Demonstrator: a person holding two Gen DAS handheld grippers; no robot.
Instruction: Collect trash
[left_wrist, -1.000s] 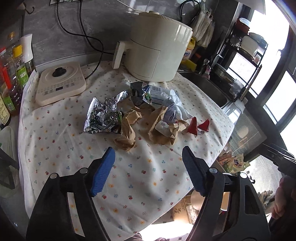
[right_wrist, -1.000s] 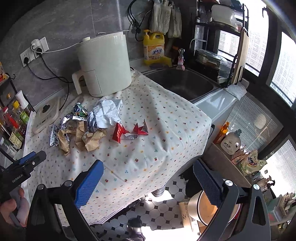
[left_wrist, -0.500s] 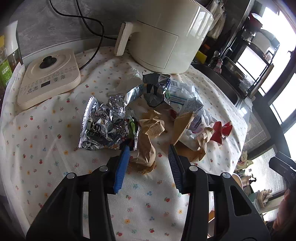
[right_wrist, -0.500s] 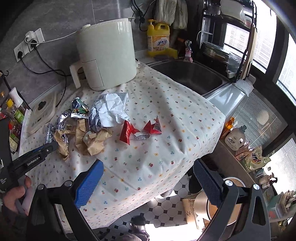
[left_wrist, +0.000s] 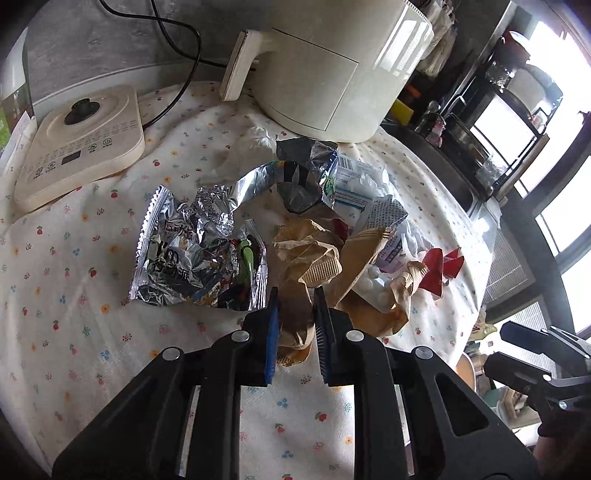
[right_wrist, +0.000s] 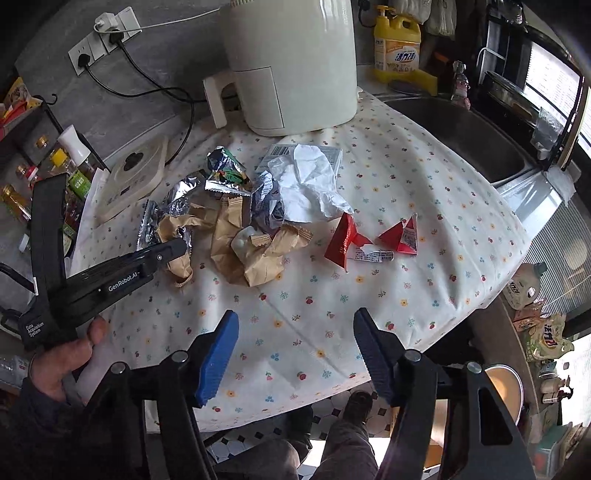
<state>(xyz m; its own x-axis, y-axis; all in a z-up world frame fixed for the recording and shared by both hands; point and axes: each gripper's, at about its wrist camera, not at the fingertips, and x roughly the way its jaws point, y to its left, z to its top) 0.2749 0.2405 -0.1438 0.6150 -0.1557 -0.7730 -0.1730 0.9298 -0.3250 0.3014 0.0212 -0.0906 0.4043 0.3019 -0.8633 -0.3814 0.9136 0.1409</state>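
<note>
Floral cloth covers the counter (right_wrist: 406, 206) that carries the trash. Left gripper (left_wrist: 294, 334): fingers narrow, clamped on a crumpled brown paper bag (left_wrist: 295, 295) at the near edge of the pile. Touching it on the left lies a silver foil wrapper (left_wrist: 184, 258); on the right, a second brown bag (left_wrist: 369, 295). Red wrappers (right_wrist: 347, 240) lie just beyond. A white air fryer (left_wrist: 325, 66) stands behind the pile. Right gripper (right_wrist: 295, 354): fingers wide, holding nothing, near the counter edge.
</note>
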